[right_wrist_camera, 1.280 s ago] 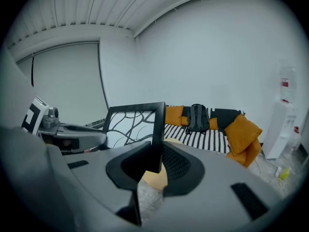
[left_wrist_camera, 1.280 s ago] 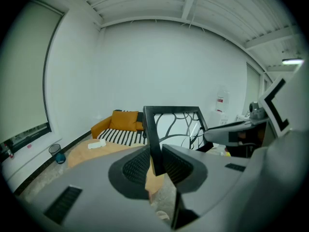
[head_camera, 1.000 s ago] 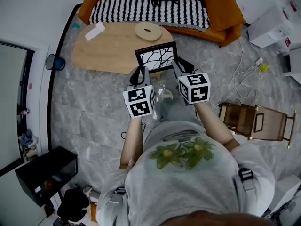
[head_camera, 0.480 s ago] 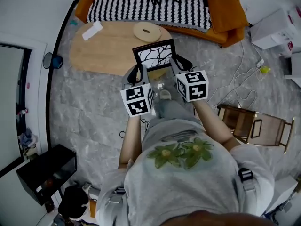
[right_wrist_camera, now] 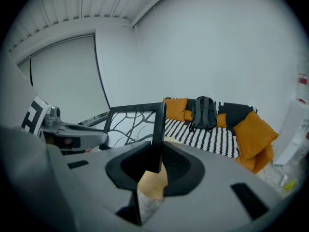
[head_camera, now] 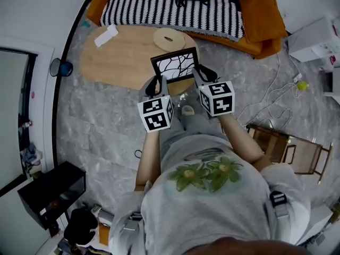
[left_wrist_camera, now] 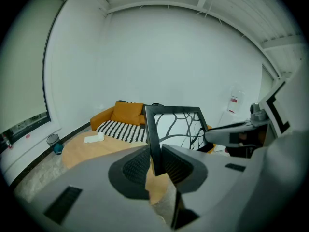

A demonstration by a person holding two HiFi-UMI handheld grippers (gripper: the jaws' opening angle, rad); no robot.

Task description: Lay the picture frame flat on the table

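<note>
I have the picture frame (head_camera: pixel 175 65) caught between both grippers. It's black-edged, with a branch pattern on white, and it stands on edge with its face turned back toward me, not lying flat. It sits over the near right edge of the oval wooden table (head_camera: pixel 117 57). I can't tell whether its lower edge touches the wood.

The left gripper (head_camera: pixel 156 84) is clamped on the frame's left side bar. In the left gripper view the black bar runs up from between the two ribbed pads (left_wrist_camera: pixel 137 166), which press on it from either side. The right gripper (head_camera: pixel 204 74) is clamped the same way on the right side bar, and the right gripper view shows that bar pinched between its pads (right_wrist_camera: pixel 175 164). Table wood shows below the bar ends in both views.

On the table, a round wooden disc (head_camera: pixel 169 37) lies near the far right edge, just beyond the frame. A small white object (head_camera: pixel 106 35) lies toward the far left corner.

Past the far edge is an orange sofa (head_camera: pixel 260 20) covered with a black-and-white striped throw (head_camera: pixel 159 9), and a dark backpack (right_wrist_camera: pixel 203 112) rests on it. To my right a wooden chair (head_camera: pixel 289 147) lies on the grey floor (head_camera: pixel 95 126). A blue bin (head_camera: pixel 62 69) stands off the table's left end.
</note>
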